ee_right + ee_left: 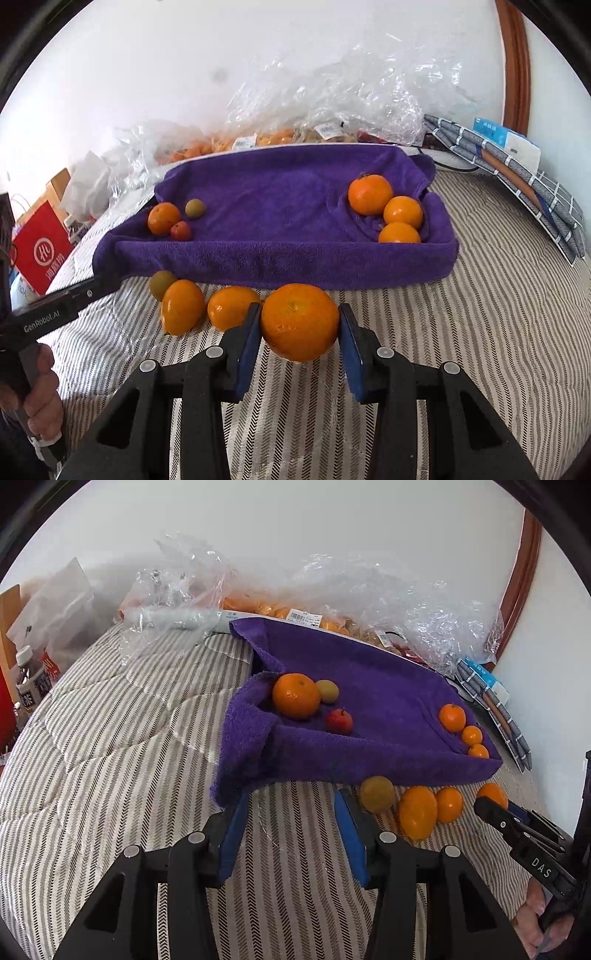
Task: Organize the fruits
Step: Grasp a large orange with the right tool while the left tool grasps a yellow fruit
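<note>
A purple towel-lined tray (280,258) lies on the striped bedcover. Its left end holds an orange (163,218), a small greenish fruit (195,208) and a small red fruit (180,231). Three oranges (402,212) sit at its right end. In front of the tray lie a greenish fruit (161,283) and two oranges (182,306). My right gripper (300,308) is shut on a large orange (299,321) beside them, one pad on each side. My left gripper (291,797) is open and empty, its tips at the towel's front edge (295,771).
Clear plastic bags of fruit (332,103) are piled behind the tray against the white wall. Folded grey checked cloth (517,173) and a blue box lie at the back right. A red paper bag (40,247) and a water bottle (29,679) stand off the left side.
</note>
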Action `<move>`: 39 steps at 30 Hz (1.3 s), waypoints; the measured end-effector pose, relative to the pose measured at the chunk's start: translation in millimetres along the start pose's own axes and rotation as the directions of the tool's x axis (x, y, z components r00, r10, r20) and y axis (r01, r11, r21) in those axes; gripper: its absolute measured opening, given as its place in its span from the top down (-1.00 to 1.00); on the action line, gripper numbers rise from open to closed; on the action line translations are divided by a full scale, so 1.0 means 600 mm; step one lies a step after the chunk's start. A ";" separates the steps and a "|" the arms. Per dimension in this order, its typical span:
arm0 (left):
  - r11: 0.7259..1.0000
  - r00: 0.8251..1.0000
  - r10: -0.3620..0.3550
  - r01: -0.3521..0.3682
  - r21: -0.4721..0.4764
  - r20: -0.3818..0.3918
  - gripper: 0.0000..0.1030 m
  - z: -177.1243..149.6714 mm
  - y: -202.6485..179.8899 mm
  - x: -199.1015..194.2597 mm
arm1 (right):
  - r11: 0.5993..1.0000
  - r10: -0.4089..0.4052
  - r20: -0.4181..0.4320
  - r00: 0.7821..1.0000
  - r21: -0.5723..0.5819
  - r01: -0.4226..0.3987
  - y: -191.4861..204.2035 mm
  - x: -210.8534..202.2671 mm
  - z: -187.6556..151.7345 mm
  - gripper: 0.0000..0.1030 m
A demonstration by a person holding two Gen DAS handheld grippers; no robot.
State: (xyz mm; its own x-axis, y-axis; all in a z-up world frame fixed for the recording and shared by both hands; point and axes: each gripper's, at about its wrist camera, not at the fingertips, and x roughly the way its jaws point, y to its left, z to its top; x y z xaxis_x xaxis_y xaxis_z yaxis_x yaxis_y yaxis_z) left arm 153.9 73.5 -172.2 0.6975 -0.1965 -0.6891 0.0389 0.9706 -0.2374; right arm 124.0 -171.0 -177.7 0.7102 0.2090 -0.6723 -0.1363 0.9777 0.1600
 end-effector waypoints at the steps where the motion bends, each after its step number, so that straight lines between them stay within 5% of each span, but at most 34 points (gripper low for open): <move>1: 1.000 1.000 -0.003 0.003 0.009 -0.001 0.11 -0.001 -0.003 0.001 | 1.000 -0.005 0.007 1.000 0.004 0.004 -0.005 -0.005 -0.001 0.22; 6: 0.999 1.000 -0.025 0.025 0.030 0.003 0.11 -0.002 -0.011 -0.001 | 0.999 -0.053 0.030 0.998 0.001 0.053 -0.032 -0.028 -0.012 0.22; 21: 0.993 0.991 -0.117 0.118 0.014 -0.059 0.11 0.010 -0.056 0.026 | 0.994 -0.031 0.046 0.998 0.111 0.026 -0.107 -0.051 -0.024 0.22; 29: 0.997 0.994 -0.075 0.078 0.028 -0.080 0.14 0.010 -0.079 0.054 | 0.990 -0.019 0.043 0.999 0.138 0.013 -0.115 -0.049 -0.025 0.22; 34: 0.994 0.992 -0.110 0.109 -0.007 -0.066 0.52 0.006 -0.072 0.054 | 0.991 -0.013 0.037 0.999 0.137 0.007 -0.115 -0.047 -0.025 0.22; 39: 0.996 0.996 -0.086 0.086 0.002 -0.020 0.51 0.004 -0.072 0.040 | 0.989 -0.005 0.031 1.000 0.148 0.001 -0.117 -0.045 -0.024 0.22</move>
State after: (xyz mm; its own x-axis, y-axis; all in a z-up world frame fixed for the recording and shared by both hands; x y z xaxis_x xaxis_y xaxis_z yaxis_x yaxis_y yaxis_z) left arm 170.7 27.3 -177.0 0.6769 -0.2822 -0.6799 0.1004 0.9504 -0.2945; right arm 104.5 -244.9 -181.4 0.7319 0.2031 -0.6504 -0.0324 0.9638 0.2645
